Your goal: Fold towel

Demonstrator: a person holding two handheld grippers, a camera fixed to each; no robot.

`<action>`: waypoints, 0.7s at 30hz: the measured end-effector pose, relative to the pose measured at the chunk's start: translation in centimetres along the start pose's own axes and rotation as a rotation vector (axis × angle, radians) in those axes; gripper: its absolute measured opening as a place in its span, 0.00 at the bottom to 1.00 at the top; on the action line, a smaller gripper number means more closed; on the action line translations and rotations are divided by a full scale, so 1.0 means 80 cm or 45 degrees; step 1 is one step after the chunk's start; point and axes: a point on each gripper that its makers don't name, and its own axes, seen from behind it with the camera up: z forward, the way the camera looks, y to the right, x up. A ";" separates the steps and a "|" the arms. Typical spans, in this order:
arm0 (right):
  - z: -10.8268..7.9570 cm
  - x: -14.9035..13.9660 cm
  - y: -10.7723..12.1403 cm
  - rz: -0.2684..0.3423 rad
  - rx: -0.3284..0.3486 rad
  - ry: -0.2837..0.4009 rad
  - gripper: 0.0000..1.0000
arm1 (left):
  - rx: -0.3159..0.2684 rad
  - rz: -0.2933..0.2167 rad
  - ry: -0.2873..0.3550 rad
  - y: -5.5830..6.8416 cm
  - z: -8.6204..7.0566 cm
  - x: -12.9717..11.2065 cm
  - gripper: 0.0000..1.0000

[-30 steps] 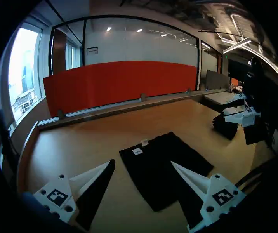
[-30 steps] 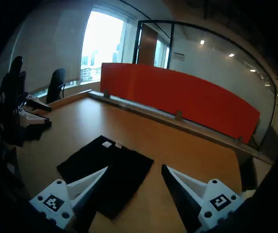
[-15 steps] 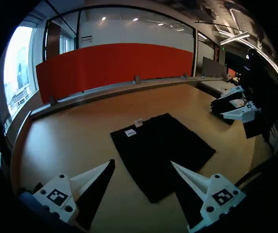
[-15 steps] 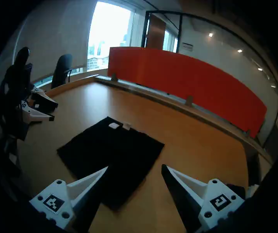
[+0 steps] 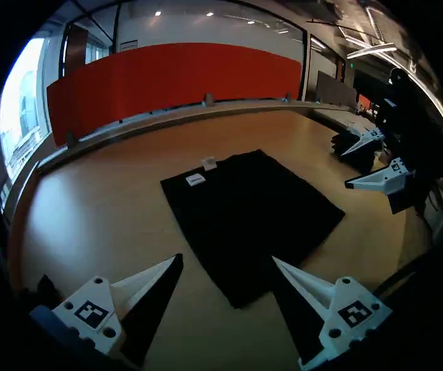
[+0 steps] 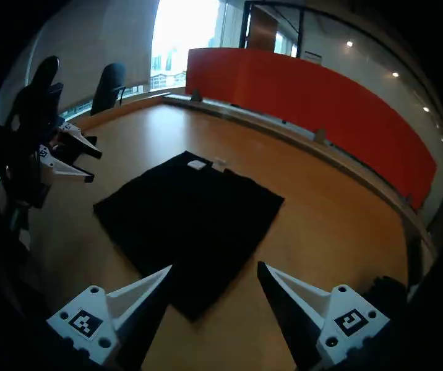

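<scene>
I have the left tongs [image 5: 227, 256] released, the two fingers spread wide with nothing between them, over the near edge of the towel [image 5: 252, 207]. The right tongs [image 6: 215, 265] are spread the same way over the towel's near corner, gripping nothing. The towel is black and lies flat in the middle of the wooden counter [image 5: 91, 204]. Two small white tags [image 5: 195, 180] sit at its far edge; whatever is printed on them is too small for me to read. Each finger base carries a black-and-white square marker [image 5: 91, 313], a coded pattern, not words. A red partition [image 5: 172, 68] runs along the counter's far side. In the right gripper view, office chairs [image 6: 107, 86] stand by the window.
</scene>
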 end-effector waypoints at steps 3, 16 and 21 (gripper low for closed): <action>0.007 -0.013 -0.006 0.000 0.015 -0.026 0.96 | -0.015 0.013 -0.032 0.003 0.007 -0.013 0.95; 0.024 -0.060 -0.020 -0.016 0.064 -0.120 0.96 | -0.062 0.049 -0.157 0.016 0.035 -0.059 0.95; 0.027 -0.075 -0.021 -0.011 0.079 -0.153 0.96 | -0.073 0.045 -0.200 0.019 0.040 -0.074 0.96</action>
